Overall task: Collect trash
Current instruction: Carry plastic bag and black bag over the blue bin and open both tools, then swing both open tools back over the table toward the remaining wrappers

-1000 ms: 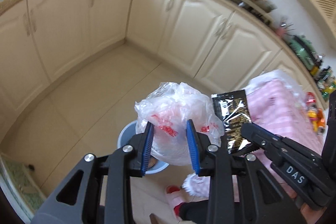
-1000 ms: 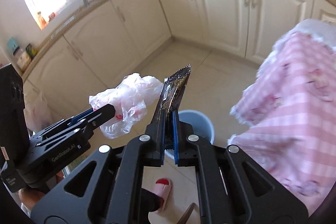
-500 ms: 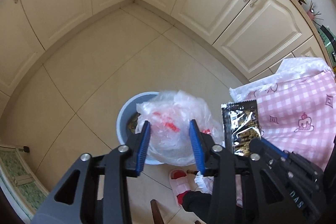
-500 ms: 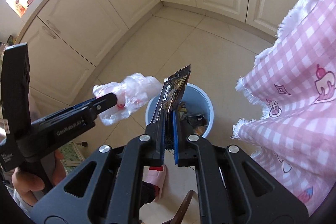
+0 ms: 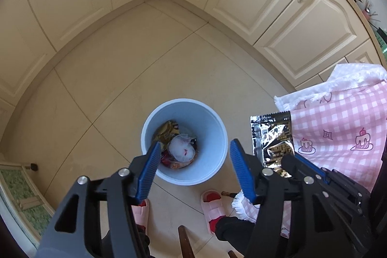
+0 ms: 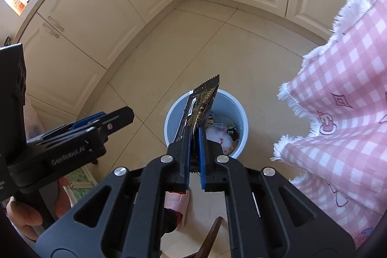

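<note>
Jaws: left gripper (image 5: 194, 169) just opened, empty; right gripper (image 6: 194, 151) clamps black wrapper (image 6: 202, 103) | blue bin (image 5: 219, 122) rim below, floor around it bare

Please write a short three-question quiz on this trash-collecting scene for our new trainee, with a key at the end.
1. True or false: the crumpled clear plastic bag lies inside the round pale blue plastic bin.
2. Which gripper holds the black and gold foil wrapper? A) the left gripper B) the right gripper C) neither
3. Fill in the blank: the cloth hanging at the right edge is pink and white ____.

Key
1. True. The bag rests on the other rubbish in the bin; the left gripper's jaws have just been opening and nothing is between them.
2. B. The right gripper's jaws are shut on the wrapper's lower end, over the bin.
3. Checked.
</note>
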`<move>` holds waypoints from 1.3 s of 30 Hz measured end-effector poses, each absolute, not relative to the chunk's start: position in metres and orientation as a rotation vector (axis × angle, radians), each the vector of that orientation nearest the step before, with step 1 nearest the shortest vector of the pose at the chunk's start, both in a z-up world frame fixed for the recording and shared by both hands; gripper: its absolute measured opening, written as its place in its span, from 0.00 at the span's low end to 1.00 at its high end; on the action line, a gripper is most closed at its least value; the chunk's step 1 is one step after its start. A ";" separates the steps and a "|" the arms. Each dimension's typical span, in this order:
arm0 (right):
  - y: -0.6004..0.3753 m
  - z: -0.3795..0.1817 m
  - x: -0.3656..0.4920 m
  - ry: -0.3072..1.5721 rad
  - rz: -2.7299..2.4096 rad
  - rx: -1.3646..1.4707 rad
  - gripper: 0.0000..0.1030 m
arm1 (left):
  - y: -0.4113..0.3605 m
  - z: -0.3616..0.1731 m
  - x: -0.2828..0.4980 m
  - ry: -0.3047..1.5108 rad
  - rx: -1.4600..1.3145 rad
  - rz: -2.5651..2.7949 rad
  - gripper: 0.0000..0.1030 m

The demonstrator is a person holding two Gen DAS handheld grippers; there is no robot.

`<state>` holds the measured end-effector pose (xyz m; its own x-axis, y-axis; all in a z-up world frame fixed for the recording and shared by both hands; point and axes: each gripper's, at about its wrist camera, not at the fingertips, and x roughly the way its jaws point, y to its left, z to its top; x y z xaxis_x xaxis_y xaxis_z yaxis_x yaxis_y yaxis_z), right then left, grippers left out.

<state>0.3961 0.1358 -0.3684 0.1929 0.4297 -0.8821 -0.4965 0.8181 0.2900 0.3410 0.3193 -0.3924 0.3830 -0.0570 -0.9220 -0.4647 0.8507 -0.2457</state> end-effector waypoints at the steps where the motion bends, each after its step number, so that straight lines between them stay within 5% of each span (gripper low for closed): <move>1: 0.137 -0.369 0.397 1.214 0.655 -0.066 0.06 | 0.322 -0.392 0.339 1.159 -0.524 0.278 0.57; 27: 0.170 -0.328 0.402 1.096 0.677 -0.056 0.08 | 0.335 -0.347 0.319 1.053 -0.523 0.309 0.57; 39: 0.123 -0.254 0.359 0.956 0.671 -0.050 0.08 | 0.300 -0.266 0.284 0.907 -0.463 0.272 0.57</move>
<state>0.3588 0.1226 -0.2542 0.3924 0.5070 -0.7674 -0.5496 0.7983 0.2464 0.2844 0.2998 -0.2656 0.5914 0.0333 -0.8057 -0.4159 0.8686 -0.2695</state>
